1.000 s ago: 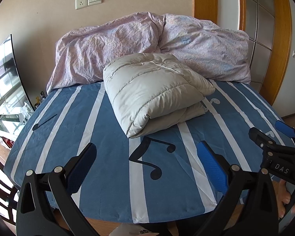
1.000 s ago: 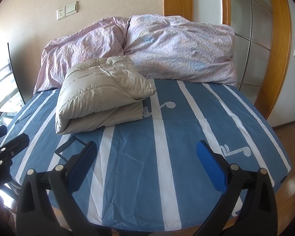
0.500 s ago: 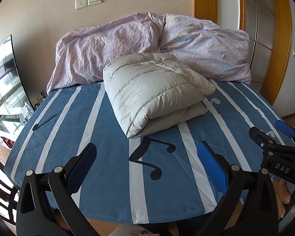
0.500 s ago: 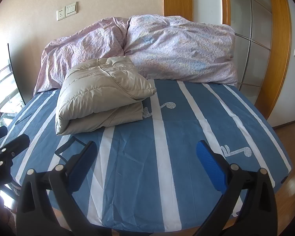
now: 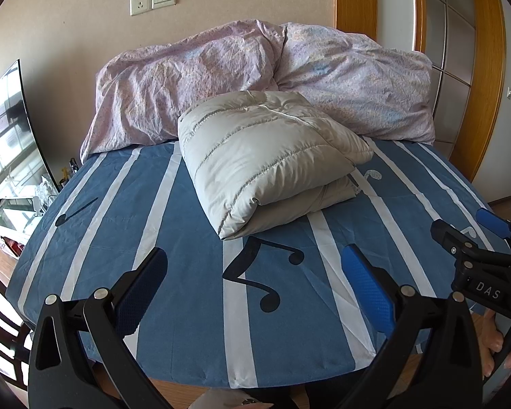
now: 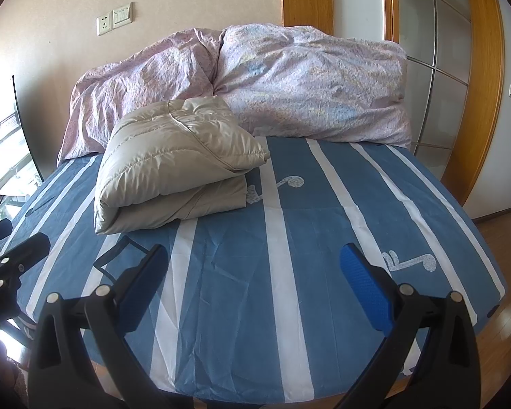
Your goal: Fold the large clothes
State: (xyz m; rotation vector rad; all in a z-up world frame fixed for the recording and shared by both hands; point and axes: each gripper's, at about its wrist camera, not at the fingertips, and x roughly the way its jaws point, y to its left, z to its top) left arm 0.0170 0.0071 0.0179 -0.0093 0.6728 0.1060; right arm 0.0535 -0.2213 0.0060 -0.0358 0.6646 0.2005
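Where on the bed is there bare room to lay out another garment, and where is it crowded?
Free: the striped sheet between the folded puffer jacket and the bed's near edge, and the whole stretch to the jacket's right, below the pink duvet. Crowded: the head of the bed, where the duvet is heaped and the jacket lies against it.

Bare sheet [image 6: 289, 238] ahead; folded jacket [image 5: 265, 156], duvet [image 5: 340, 78] probably block beyond.
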